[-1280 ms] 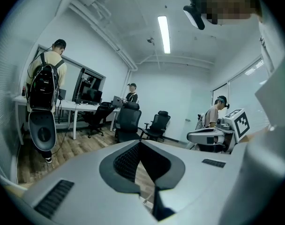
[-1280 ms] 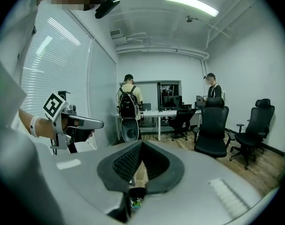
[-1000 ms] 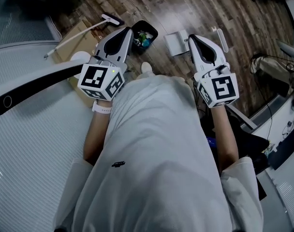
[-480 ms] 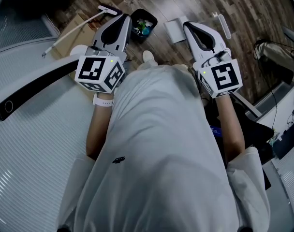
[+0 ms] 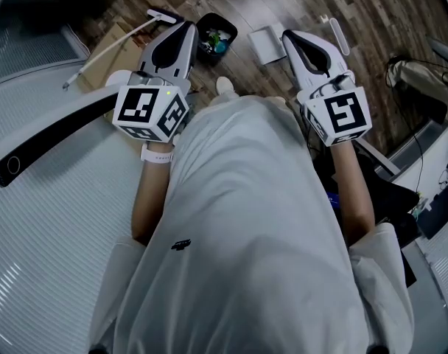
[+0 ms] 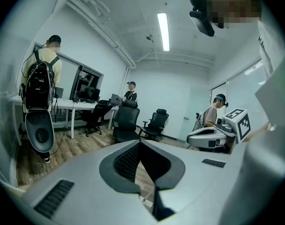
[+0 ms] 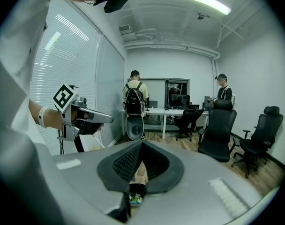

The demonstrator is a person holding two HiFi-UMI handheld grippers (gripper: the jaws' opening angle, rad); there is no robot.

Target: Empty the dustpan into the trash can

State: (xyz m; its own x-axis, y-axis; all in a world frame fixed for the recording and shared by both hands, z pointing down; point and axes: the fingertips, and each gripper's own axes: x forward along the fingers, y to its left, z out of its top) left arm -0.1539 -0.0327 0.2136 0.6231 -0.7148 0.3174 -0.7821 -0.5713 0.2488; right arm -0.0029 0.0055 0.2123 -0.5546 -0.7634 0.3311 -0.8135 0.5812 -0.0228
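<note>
Grey pads on my left gripper (image 6: 138,146) are pressing together on nothing | right gripper (image 7: 141,144) is clenching empty too | I'm seeing both reaching out over the wooden floor (image 5: 283,2) | black trash can (image 5: 217,35) is sitting below between their tips, scraps inside | white dustpan (image 5: 267,46) is lying just beside it, untouched

Trash can (image 5: 215,39): black, upright on floor, colourful litter inside, just right of left fingers (image 5: 187,50). Dustpan (image 5: 267,46): white, lying flat, just left of right fingers (image 5: 296,54).
</note>
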